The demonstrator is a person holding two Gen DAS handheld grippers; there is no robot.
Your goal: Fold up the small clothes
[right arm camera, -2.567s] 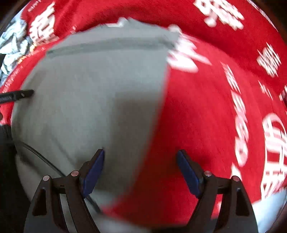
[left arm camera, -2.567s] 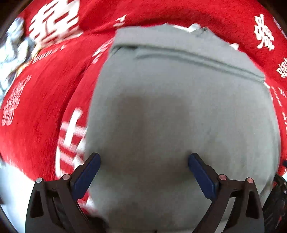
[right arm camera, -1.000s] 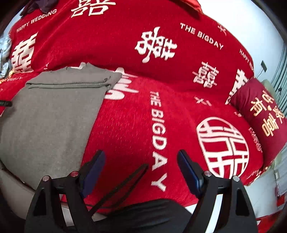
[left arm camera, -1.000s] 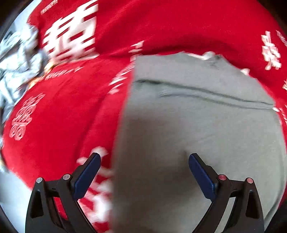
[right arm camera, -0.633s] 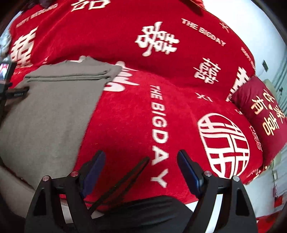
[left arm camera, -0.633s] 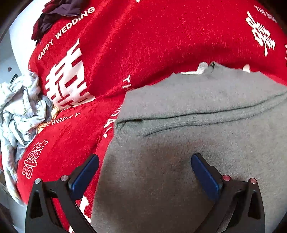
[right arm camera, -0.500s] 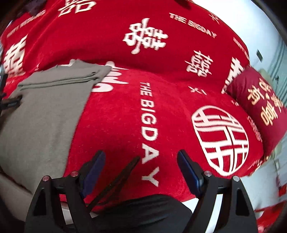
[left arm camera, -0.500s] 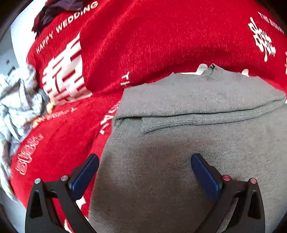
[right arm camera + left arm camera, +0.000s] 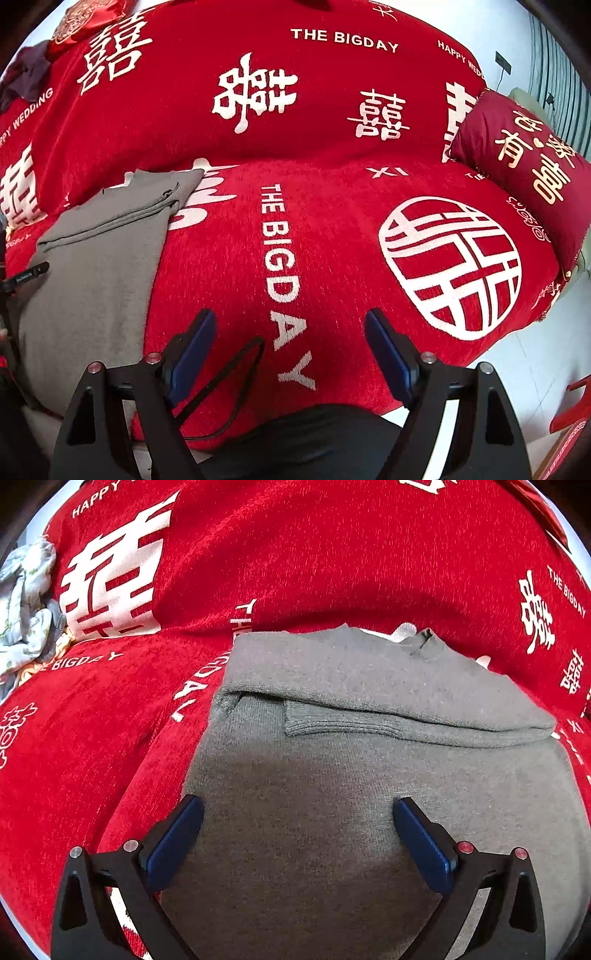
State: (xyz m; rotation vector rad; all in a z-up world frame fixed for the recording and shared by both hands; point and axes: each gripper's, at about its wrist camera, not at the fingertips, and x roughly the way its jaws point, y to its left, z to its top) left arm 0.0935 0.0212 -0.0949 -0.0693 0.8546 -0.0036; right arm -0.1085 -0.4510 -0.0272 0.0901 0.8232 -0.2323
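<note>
While both grippers gape wide, nothing is held.
Left gripper point(image 9: 297, 805) hovers over the sweater point(image 9: 369, 775) (grey, part-folded); right gripper point(image 9: 290, 321) faces red cover point(image 9: 332, 229), sweater at nine o'clock.

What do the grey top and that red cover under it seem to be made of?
The grey top looks like a soft, matt knit: a ribbed band runs along its folded sleeve edge, probably cotton or wool blend. The red cover looks like a plush, chenille-like woven fabric with a slight sheen and white woven lettering; the exact fibre cannot be told.

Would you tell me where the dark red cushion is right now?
In the right wrist view, the dark red cushion sits at the far right, on the red cover.
</note>
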